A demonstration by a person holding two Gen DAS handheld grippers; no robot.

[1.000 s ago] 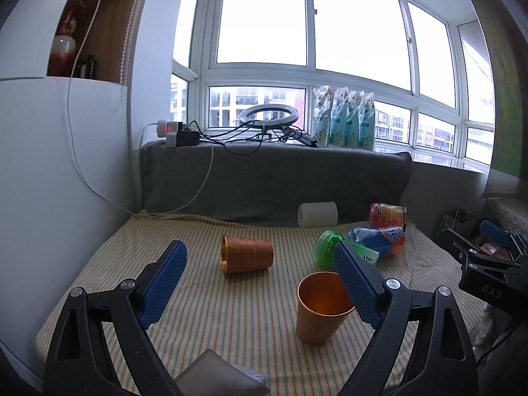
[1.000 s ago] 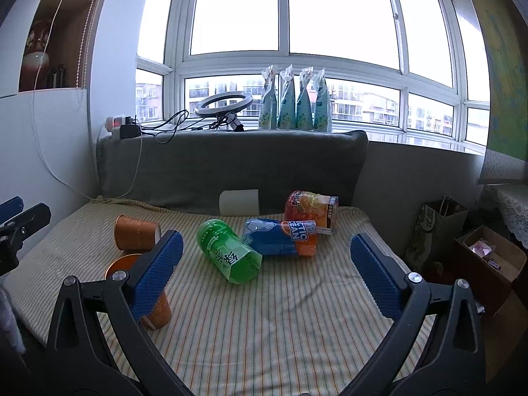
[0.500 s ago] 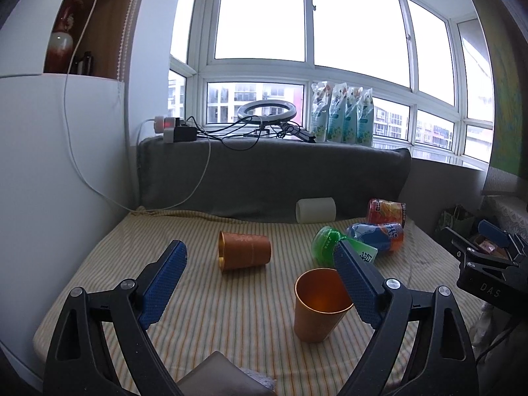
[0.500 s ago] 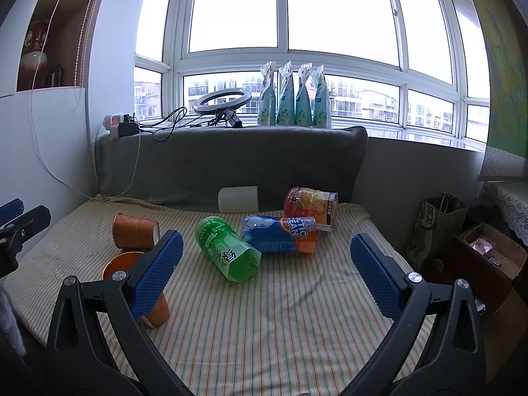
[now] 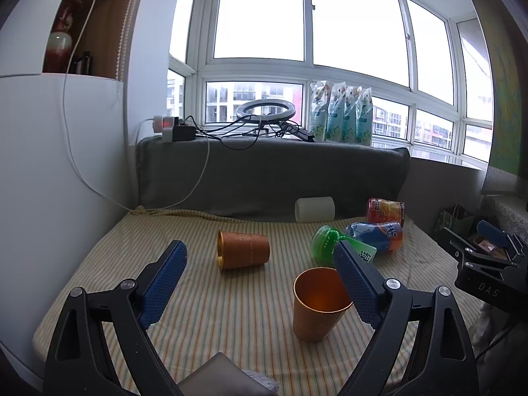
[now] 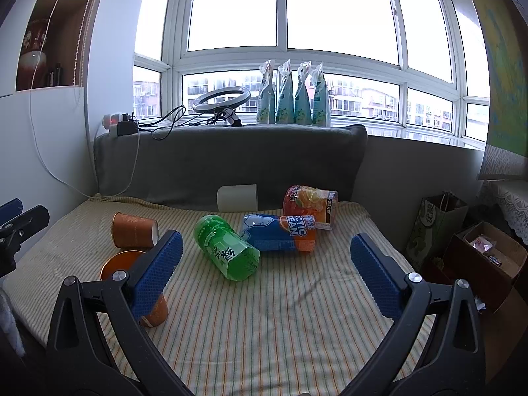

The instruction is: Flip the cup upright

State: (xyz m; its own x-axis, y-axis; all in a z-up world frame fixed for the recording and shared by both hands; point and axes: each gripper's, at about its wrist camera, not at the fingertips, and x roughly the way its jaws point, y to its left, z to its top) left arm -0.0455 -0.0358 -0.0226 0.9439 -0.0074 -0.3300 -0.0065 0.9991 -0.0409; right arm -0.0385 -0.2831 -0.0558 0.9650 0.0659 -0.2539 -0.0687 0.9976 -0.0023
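Since one second ago my left gripper (image 5: 260,280) rose slightly; both it and my right gripper (image 6: 264,270) gape wide, holding nothing. One orange cup (image 5: 318,303) stands upright; the fallen cup (image 5: 242,249) lies further back. A careless reach could topple the upright one. The blue bottle (image 6: 279,232) reads "ARCTIC OCEAN".

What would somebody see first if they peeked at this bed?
Probably the two shiny orange cups: one cup standing upright near the front, and one cup lying on its side farther back. Next, the bright green bottle lying in the middle, beside a blue and orange bottle.
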